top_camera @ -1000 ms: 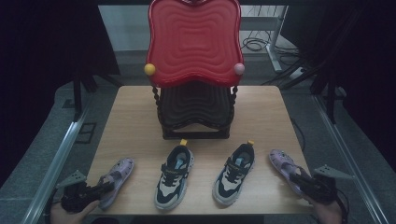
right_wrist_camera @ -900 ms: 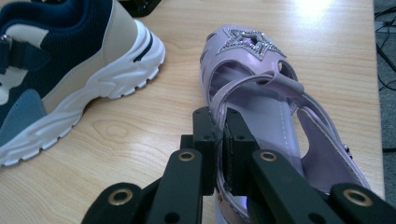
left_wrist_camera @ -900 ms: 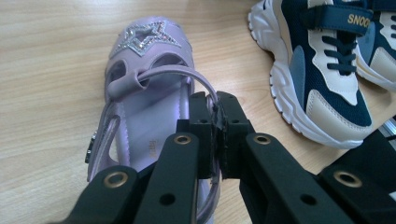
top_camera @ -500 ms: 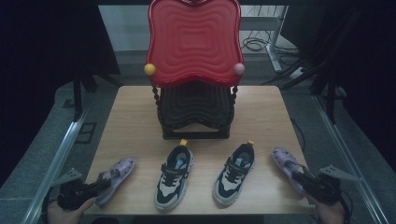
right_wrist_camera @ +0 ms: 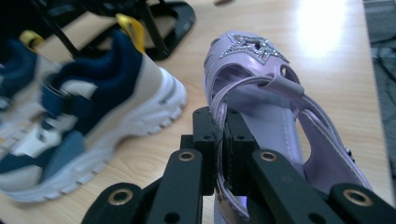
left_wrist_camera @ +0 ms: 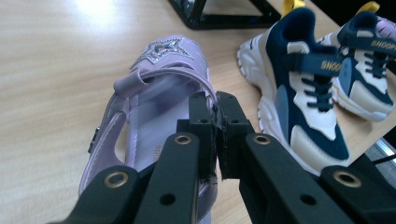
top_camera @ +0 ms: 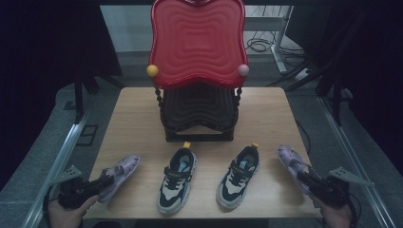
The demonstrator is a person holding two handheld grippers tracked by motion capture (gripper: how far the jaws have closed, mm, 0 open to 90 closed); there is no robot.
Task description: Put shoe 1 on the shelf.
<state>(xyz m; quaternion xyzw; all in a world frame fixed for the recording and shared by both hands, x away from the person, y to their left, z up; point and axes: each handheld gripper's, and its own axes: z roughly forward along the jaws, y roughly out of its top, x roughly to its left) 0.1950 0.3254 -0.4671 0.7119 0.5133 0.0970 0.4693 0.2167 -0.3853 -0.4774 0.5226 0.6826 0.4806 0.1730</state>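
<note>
We count two purple sandals, two sneakers (top_camera: 177, 179), one rack (top_camera: 198, 102). Left gripper (left_wrist_camera: 216, 112) pinches the left sandal (left_wrist_camera: 154, 116) edge; right gripper (right_wrist_camera: 219, 123) pinches the right sandal (right_wrist_camera: 275, 102) edge.

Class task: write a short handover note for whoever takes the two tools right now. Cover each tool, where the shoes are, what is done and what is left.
Left tool: shut on the heel edge of the left purple sandal, at the table's front left.
Right tool: shut on the heel side of the right purple sandal, at the front right.
Both sandals are on the wooden table. The two navy-and-white sneakers lie between them, untouched, in front of the black rack with the red tray.
Done: both sandals gripped.
Left: probably lifting them and placing them; nothing is on the rack yet.
</note>
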